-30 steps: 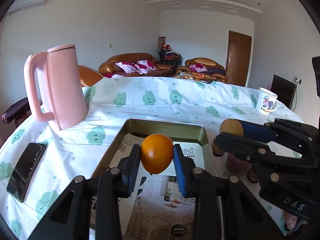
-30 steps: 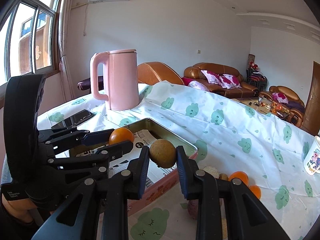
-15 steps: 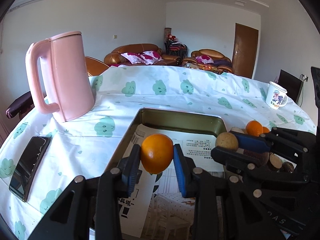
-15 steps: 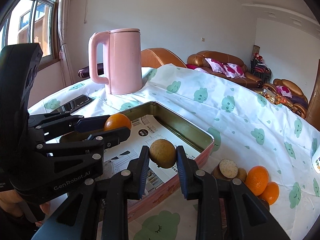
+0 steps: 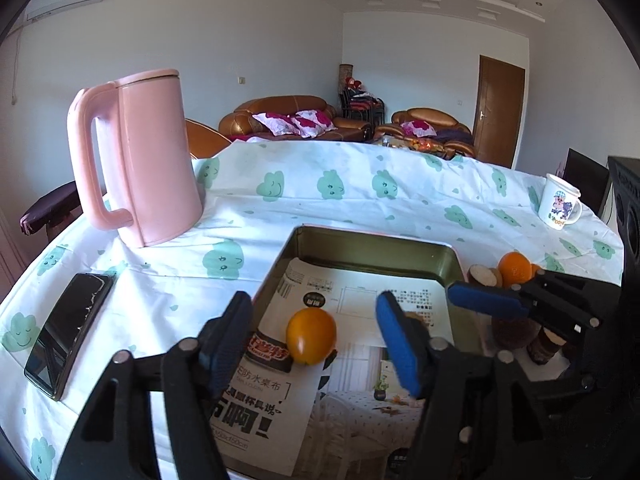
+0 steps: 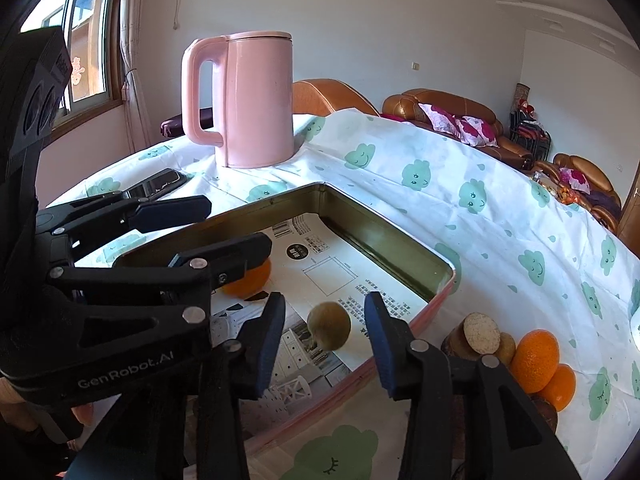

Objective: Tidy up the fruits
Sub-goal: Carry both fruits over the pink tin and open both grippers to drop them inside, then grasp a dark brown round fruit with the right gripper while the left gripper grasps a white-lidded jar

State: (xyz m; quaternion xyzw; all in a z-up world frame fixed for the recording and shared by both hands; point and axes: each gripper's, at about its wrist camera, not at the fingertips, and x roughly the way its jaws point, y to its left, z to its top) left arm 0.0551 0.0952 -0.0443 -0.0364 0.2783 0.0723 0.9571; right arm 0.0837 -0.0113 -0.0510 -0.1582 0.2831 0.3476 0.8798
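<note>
Both grippers hung over the shallow paper-lined metal tray [image 5: 372, 240], apparently to drop fruit inside. The left gripper [image 5: 316, 340] had its fingers spread around the round orange [image 5: 311, 335]; the right gripper [image 6: 325, 330] was likewise spread around the brownish round fruit [image 6: 329, 325]. Whether either fruit rested on the paper lining was unclear. More fruit waited beyond the tray's right edge, partly hidden.

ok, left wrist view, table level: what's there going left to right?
Black smartphone → pink plastic kettle → orange fruit between the open left hand-held gripper fingers, in the gold metal tray → second orange fruit outside the tray → white cartoon mug.
</note>
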